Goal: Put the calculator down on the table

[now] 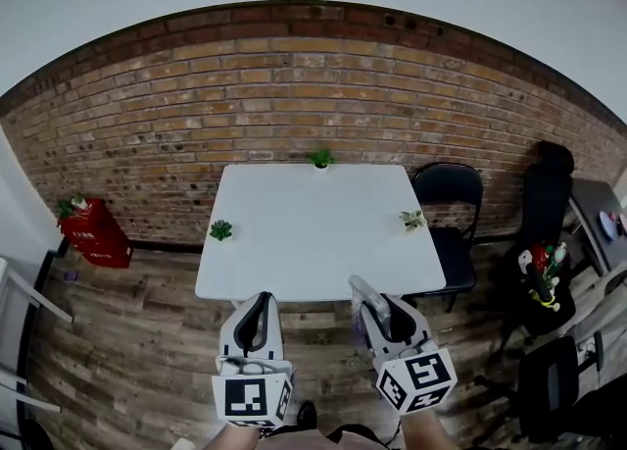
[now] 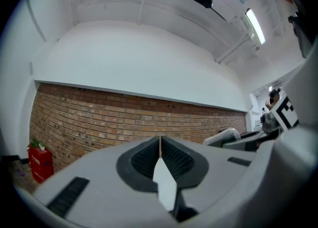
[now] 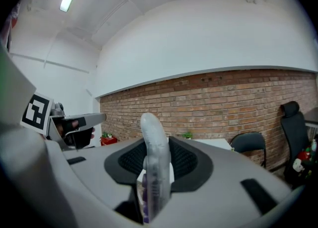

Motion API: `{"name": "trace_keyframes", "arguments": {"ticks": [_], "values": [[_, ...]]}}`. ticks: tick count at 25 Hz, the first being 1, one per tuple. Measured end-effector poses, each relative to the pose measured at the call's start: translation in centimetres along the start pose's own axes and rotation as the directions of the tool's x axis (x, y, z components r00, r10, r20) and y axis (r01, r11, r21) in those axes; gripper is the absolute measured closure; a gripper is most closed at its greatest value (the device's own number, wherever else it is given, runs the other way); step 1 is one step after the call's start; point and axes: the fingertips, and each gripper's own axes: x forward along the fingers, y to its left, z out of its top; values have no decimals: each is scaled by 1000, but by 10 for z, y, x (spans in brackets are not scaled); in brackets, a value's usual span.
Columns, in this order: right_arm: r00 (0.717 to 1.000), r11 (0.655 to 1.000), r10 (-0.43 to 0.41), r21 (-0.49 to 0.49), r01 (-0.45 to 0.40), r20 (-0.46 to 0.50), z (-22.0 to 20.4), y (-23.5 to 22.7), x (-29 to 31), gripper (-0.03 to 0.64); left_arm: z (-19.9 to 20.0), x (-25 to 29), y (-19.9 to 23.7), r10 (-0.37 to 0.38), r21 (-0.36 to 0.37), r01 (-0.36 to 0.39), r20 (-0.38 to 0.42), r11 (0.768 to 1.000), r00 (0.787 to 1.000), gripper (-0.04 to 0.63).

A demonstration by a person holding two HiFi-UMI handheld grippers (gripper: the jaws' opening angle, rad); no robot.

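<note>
**Calculator gripped on edge, short of the white table**

Across the back, a wall of rough red brick [image 1: 294,95] under smooth white plaster. Below, a floor of worn brown wooden planks [image 1: 127,340]. At the centre, pushed against the brick, a square white table with a smooth matt top [image 1: 313,242]. Just right of the table, a black chair with a rounded padded back [image 1: 449,191]. Well to the left, on the planks, a boxy red crate [image 1: 95,234].

Nearest the camera, side by side above the floor and just short of the table's near edge, two hand-held tools with marker cubes at the rear. On the left, the left grey plastic two-jaw gripper [image 1: 262,298], closed tip to tip on nothing, with ribbed black pads meeting in a thin seam. On the right, the right grey plastic two-jaw gripper [image 1: 387,319], clamped on a slim, pale, translucent plastic calculator [image 3: 155,172].

Held in the air, off the table. Turned onto its thin edge, with flat faces pressed between the ribbed pads. Long axis running forward out of the jaws toward the table. Rounded far end well past the fingertips, with a trace of purple at the near end, deep in the grip.

Smallest of all, three small green potted plants [image 1: 320,158] on the tabletop: one at the far edge, one at the left edge, one at the right.
</note>
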Motion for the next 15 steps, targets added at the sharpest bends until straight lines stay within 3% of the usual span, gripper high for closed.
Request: {"name": "trace_keyframes", "arguments": {"ticks": [15], "values": [[998,999,-34,-21,33,-50,2,-12,60,494,-35,58,26,-44,-26,43,-60,999,997,574]]}}
